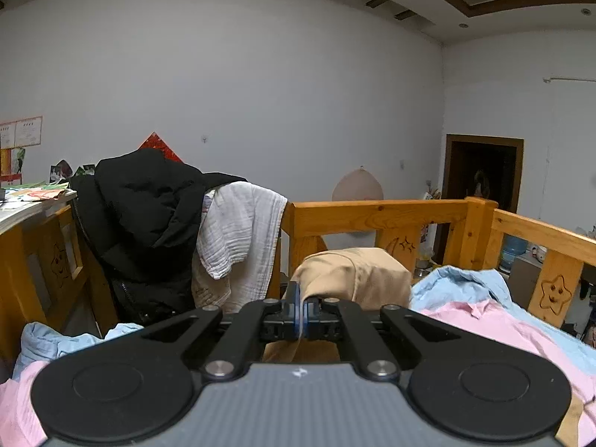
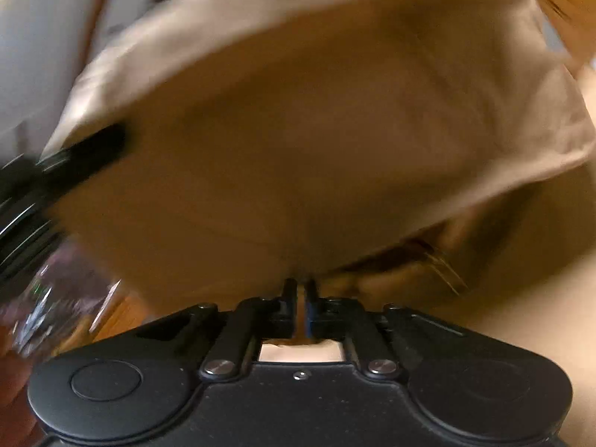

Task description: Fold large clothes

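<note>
A tan garment point(image 1: 354, 272) is held up over a bed. My left gripper point(image 1: 301, 303) is shut on an edge of it, and the cloth drapes over the right finger and hangs ahead. In the right wrist view the same tan garment point(image 2: 305, 123) fills nearly the whole blurred frame. My right gripper point(image 2: 301, 290) is shut on its lower edge, with cloth pinched between the pads. The other gripper shows as a dark blur at the left edge point(image 2: 74, 156), also on the cloth.
Pink clothes point(image 1: 495, 331) and light blue clothes point(image 1: 462, 283) lie on the bed below. A wooden bed rail point(image 1: 380, 212) runs across behind. A black jacket point(image 1: 145, 216) and a white cloth point(image 1: 238, 227) hang over the rail at left. A desk with papers point(image 1: 33, 197) stands far left.
</note>
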Demonstrator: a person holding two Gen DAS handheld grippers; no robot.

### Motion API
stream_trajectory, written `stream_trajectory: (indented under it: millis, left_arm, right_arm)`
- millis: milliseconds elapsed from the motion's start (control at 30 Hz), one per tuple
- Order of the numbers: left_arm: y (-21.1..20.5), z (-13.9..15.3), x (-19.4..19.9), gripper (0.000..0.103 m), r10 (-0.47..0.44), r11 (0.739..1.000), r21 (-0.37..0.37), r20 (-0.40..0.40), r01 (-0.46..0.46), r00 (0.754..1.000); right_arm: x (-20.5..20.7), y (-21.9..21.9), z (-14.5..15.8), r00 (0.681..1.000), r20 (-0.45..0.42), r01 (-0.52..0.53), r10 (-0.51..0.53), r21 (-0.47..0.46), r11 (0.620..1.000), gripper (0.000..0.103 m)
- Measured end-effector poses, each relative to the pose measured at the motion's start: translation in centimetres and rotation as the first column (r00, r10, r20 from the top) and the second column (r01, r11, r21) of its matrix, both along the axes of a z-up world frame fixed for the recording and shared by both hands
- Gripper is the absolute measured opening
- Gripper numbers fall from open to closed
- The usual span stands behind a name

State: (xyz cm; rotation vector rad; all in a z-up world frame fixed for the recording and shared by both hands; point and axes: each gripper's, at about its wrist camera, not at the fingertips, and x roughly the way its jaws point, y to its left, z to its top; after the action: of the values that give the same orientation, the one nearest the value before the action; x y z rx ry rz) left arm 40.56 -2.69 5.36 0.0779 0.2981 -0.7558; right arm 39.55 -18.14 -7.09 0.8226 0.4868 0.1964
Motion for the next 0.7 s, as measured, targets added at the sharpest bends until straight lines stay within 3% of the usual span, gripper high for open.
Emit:
stream_trajectory:
  millis: [167, 233, 333, 400, 433, 500, 567, 700]
  left_arm:
    - [2.7, -2.1, -2.4, 0.000, -0.005, 1.000, -0.002, -0.021, 0.005, 1.000]
    - [3.5, -2.9, -3.2, 0.000, -0.004, 1.000, 0.004, -0.027, 0.004, 1.000]
    - [4.4, -4.0, -4.1, 0.000, -0.013, 1.000, 0.021, -0.056, 0.014, 0.998]
    - [4.7, -4.6, -5.0, 0.000, -0.019, 0.999, 0.046, -0.055, 0.022, 0.998]
    - [4.8, -4.9, -5.4, 0.000, -0.020, 0.998, 0.052, -0.059, 0.023, 0.998]
    - [5.0, -5.4, -6.1, 0.000, -0.021, 0.998, 0.049, -0.079, 0.025, 0.997]
    - [5.3, -5.9, -6.6, 0.000, -0.014, 0.999, 0.050, -0.097, 0.019, 0.995]
    - [5.6, -6.9, -7.6, 0.000, -0.008, 0.996, 0.085, -0.122, 0.018, 0.993]
  right_arm:
    - [-4.9, -3.6, -1.0, 0.993, -0.082, -0.091, 0.087, -0.043, 0.995, 0.019]
    - [-7.4, -6.8, -0.5, 0.989, -0.093, -0.118, 0.117, -0.015, 0.993, 0.037]
    - [-10.4, -12.1, 0.5, 0.992, -0.077, -0.093, 0.100, 0.097, 0.991, 0.072]
    - [-11.3, -15.5, 0.8, 0.997, -0.058, -0.034, 0.048, 0.227, 0.973, 0.096]
    - [-11.5, -16.7, 0.6, 0.998, -0.059, -0.008, 0.027, 0.298, 0.955, 0.101]
    - [-11.5, -18.2, -0.6, 0.996, -0.087, 0.039, -0.002, 0.427, 0.903, 0.102]
    - [-10.3, -19.0, -1.9, 0.986, -0.169, 0.085, -0.002, 0.489, 0.868, 0.102]
    - [-5.9, -17.7, -3.1, 0.963, -0.263, 0.069, 0.054, 0.435, 0.898, 0.102]
